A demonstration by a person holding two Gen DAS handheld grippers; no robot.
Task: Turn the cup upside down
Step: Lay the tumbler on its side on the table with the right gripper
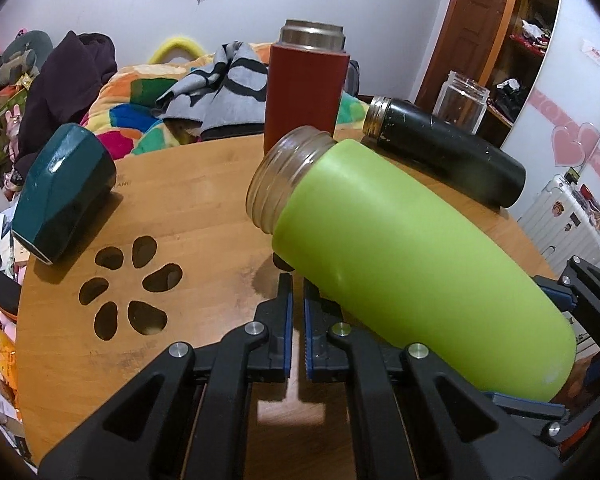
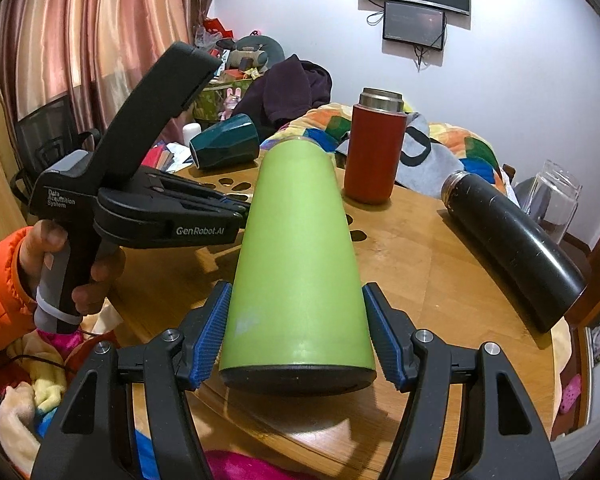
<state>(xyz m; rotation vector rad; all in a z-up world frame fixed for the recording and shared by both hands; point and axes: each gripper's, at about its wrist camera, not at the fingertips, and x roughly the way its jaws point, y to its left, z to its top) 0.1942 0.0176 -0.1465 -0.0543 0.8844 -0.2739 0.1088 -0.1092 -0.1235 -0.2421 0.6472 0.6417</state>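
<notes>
A lime green cup (image 1: pixel 412 248) with a clear threaded mouth is tilted, its mouth pointing away and up, above the round wooden table (image 1: pixel 204 208). My right gripper (image 2: pixel 296 336) is shut on the green cup (image 2: pixel 296 248) near its dark base, one blue pad on each side. Its arm shows at the right edge of the left wrist view (image 1: pixel 584 304). My left gripper (image 1: pixel 297 296) is shut and empty, just left of the cup, low over the table. It shows from the side in the right wrist view (image 2: pixel 236 208).
A red flask (image 1: pixel 306 88) stands upright at the table's far side. A black flask (image 1: pixel 448 152) lies on its side at the right. A dark teal mug (image 1: pixel 64 192) lies on its side at the left. Paw-shaped cutouts (image 1: pixel 132 284) pierce the table. A clear jar (image 2: pixel 552 200) stands beyond the right edge.
</notes>
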